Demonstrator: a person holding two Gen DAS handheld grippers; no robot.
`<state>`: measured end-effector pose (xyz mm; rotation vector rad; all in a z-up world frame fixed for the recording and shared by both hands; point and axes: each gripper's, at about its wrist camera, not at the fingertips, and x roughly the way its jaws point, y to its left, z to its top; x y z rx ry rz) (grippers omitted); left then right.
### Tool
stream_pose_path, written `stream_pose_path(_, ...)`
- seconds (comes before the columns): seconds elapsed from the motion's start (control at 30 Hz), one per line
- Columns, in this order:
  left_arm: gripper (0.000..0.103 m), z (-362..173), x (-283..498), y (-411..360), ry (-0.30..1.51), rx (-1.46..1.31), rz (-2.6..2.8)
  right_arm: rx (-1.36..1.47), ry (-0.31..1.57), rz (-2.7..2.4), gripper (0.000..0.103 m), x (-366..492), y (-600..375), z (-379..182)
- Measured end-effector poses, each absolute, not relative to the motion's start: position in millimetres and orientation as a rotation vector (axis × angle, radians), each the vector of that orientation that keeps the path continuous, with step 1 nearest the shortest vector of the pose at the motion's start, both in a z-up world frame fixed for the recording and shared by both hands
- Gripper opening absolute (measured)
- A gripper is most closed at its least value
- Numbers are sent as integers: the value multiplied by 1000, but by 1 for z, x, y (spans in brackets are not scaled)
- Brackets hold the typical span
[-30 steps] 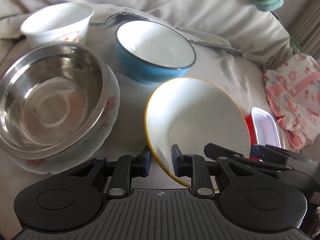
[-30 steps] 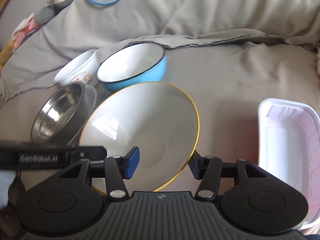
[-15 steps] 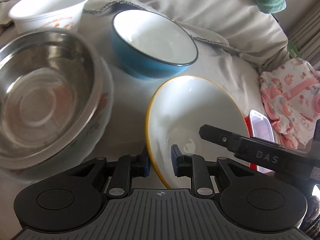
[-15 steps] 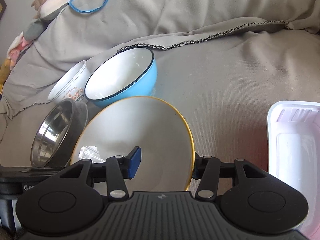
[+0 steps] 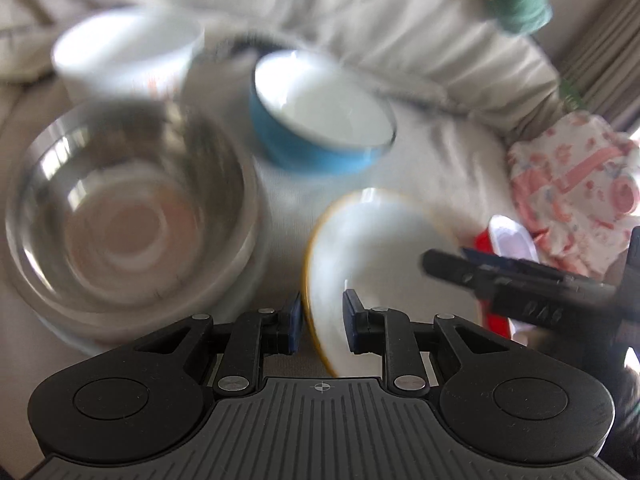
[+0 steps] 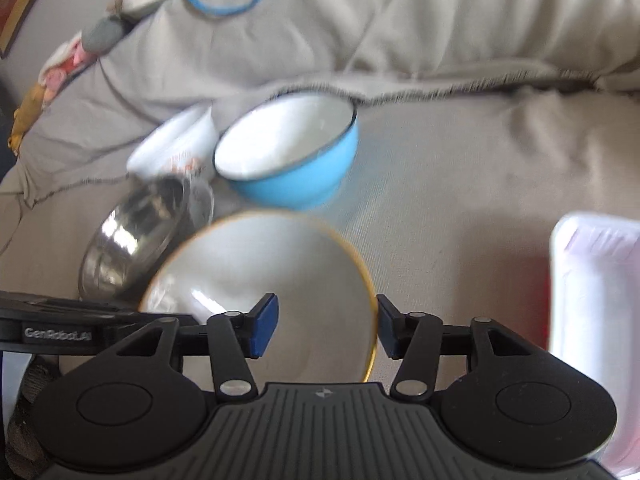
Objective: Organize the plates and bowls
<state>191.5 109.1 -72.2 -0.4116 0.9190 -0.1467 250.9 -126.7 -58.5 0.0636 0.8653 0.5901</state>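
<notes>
Both sets of jaws are on the same dish. Left gripper (image 5: 319, 322) has its jaws narrow, one pad either side of the near left rim of the yellow-rimmed plate (image 5: 384, 248), and they look pinched onto it, though the blur leaves the contact a touch soft. Right gripper (image 6: 326, 326) has just been opening up: its jaws now stand wide, the plate's near right edge between them, the right pad just beside the gold rim, the left pad hanging over the plate's white inside with clear space around it. No squeeze there.

The plate sits tilted, its left edge lifted toward the left jaws. From the left camera, the right gripper's black finger reaches in over the plate's right side.

Ahead and left of the left jaws sits the steel bowl (image 5: 128, 216), nested on a pale dish whose rim peeks out underneath. Straight ahead beyond the plate is the blue bowl (image 5: 320, 128), white inside, upright. Further back on the left stands the white cup (image 5: 124, 52) with orange print, close beside the steel bowl.

To the right of the right jaws lies a white tray (image 6: 596, 320), with red showing at its left edge. Everything rests on the grey cloth (image 6: 460, 168). A pink patterned fabric (image 5: 576, 184) lies far right of the left jaws.
</notes>
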Motion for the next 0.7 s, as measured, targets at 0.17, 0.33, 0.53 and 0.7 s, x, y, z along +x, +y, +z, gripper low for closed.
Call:
stream_pose_path(0.17,25,-43,217,150,780,-447,-57,1,715,444,87,279,-127,-20)
stream_pose_path(0.33,25,-38,285,158,767,-420,17,-27,829,442,89,351,-95,-24)
stream_pose_path(0.53,25,-73,351,151,912,-368,50,61,892,513,81,393,-71,-60)
stream_pose_path(0.7,27,-92,359,144,956,-375,23,140,1008,608,35,403,-72,-84)
